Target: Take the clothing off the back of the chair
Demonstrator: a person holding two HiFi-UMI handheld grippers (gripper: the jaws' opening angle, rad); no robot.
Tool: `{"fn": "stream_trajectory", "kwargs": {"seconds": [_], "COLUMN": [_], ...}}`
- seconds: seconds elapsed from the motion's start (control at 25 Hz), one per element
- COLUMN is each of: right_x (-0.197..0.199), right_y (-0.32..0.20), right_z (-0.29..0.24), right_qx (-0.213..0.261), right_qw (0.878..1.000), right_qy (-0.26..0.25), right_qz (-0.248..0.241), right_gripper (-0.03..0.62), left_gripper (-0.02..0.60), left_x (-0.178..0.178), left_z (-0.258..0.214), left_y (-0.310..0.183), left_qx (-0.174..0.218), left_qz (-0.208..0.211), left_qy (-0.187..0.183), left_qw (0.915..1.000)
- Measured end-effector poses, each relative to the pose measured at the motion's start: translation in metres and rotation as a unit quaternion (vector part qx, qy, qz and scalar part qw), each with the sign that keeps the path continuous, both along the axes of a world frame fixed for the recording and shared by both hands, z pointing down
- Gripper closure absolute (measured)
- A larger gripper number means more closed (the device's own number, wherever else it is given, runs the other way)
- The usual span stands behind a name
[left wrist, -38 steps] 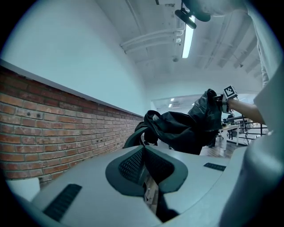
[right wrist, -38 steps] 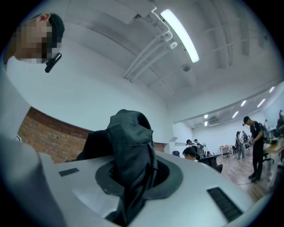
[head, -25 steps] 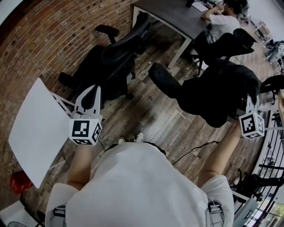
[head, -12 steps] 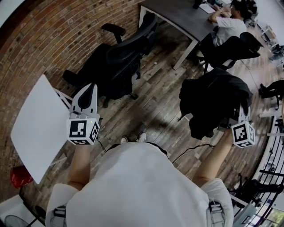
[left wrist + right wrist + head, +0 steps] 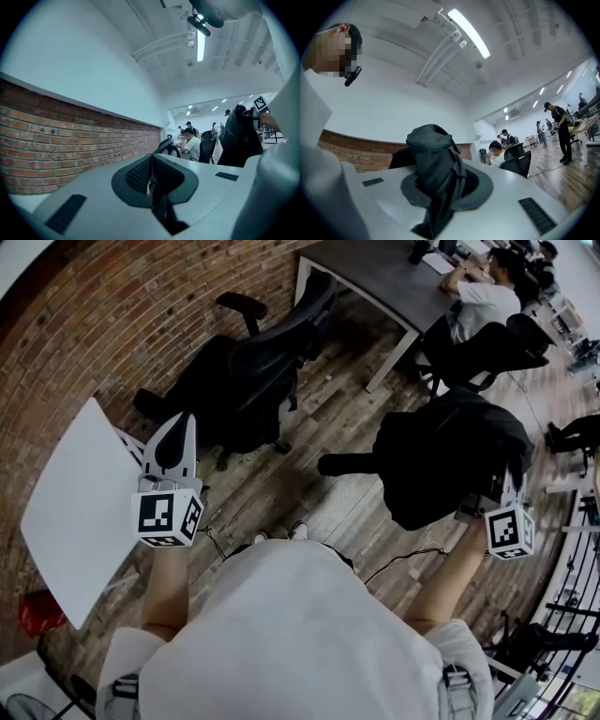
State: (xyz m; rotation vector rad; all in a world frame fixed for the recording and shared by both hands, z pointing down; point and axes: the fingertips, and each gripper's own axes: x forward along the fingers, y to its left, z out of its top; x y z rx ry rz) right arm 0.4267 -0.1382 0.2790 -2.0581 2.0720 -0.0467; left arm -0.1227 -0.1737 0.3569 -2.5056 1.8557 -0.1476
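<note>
the right gripper [image 5: 486, 498] is clamped on a bunch of dark clothing [image 5: 450, 451] — in the right gripper view the fabric is pinched between the 2 jaws, which stand almost together, and it bulges above them and trails below. in the head view the garment hangs as 1 dark mass over the wooden floor [image 5: 328, 512], with a sleeve or fold sticking out to its left. nothing under or behind it looks like a chair back bearing it; it seems to hang from the grip alone.

the left gripper [image 5: 176, 432] has its jaws closed together with nothing between them. it is held out level over the edge of the white table [image 5: 75, 502], well apart from the clothing.

the black office chair [image 5: 253, 362] stands by the brick wall [image 5: 112, 324], well apart from the garment. its back looks bare, though black on black is hard to read. a seated person [image 5: 483, 296] is at the grey desk [image 5: 375, 268] beyond.

judged from this, the main step — lifting the clothing clear of the chair back — looks done. what may be left is only to carry it off or set it down somewhere; the task names no place for that.
</note>
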Motion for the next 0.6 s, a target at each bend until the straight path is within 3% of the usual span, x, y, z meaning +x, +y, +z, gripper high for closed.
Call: {"fn": "stream_trajectory", "kwargs": {"seconds": [0.6], "right_x": [-0.056], "right_y": [-0.011], "right_z": [0.0], "right_qx": [-0.009], "right_qw": [0.999], "right_qy": [0.028], "right_qz": [-0.044], "right_gripper": [0.534], "left_gripper": [0.557], "left_x": [-0.05], "left_z": [-0.041], "left_y": [0.01], "left_qx": [0.054], "left_qz": [-0.06], "left_qy": [0.03], "left_qw": [0.9963]}}
